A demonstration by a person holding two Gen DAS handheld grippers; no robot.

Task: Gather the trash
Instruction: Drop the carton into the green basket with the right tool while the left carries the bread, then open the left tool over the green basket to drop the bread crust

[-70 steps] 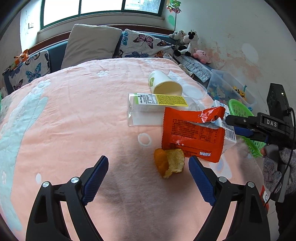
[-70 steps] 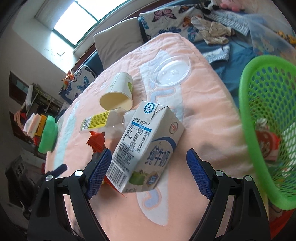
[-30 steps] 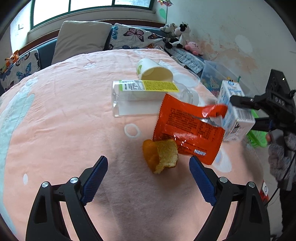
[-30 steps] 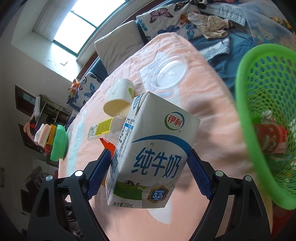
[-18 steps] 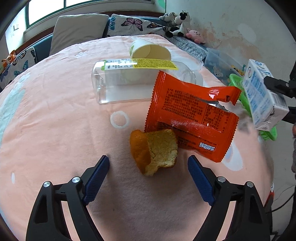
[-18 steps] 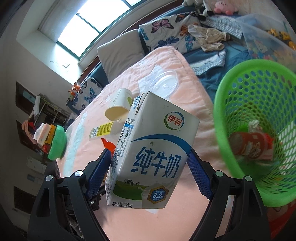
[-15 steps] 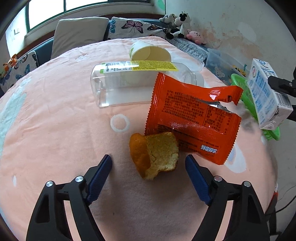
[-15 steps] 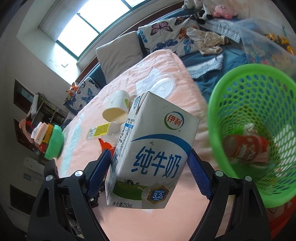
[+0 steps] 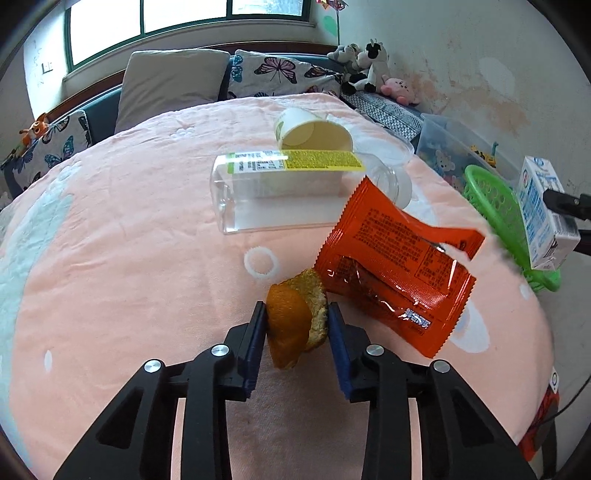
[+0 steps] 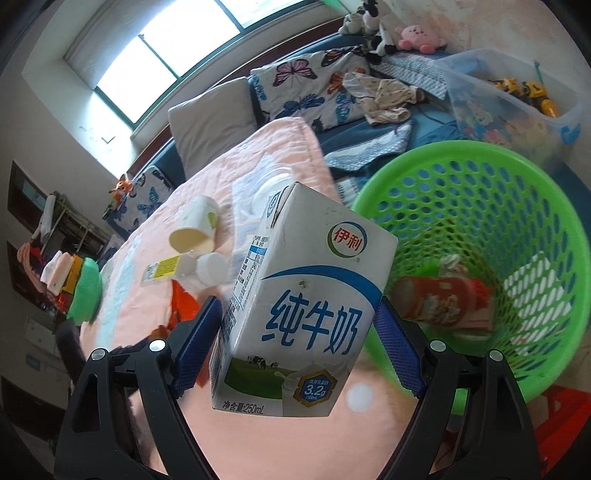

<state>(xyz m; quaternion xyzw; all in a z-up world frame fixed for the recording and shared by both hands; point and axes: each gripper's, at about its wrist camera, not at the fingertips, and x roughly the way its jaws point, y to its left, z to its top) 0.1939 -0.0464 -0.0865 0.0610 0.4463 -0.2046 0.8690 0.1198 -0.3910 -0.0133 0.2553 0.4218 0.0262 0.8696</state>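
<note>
With the left tongs (image 9: pixel 296 320) closing on the soft orange peel (image 9: pixel 295 325) on the bed (image 9: pixel 129 229) and the right tongs (image 10: pixel 297 341) clamping the milk carton (image 10: pixel 303 314) beside the green basket (image 10: pixel 517 206), the peel could crumple and slip free, or the carton miss the rim if released early.

Home bedroom: pink blanket (image 9: pixel 129 236) on a bed just ahead of the tool; grey pillow (image 9: pixel 170 85) & butterfly cushions (image 9: pixel 284 72) beyond, under a window (image 9: pixel 184 18); plush toys (image 9: pixel 365 70) far right, toy bin (image 10: pixel 517 107) beside.
</note>
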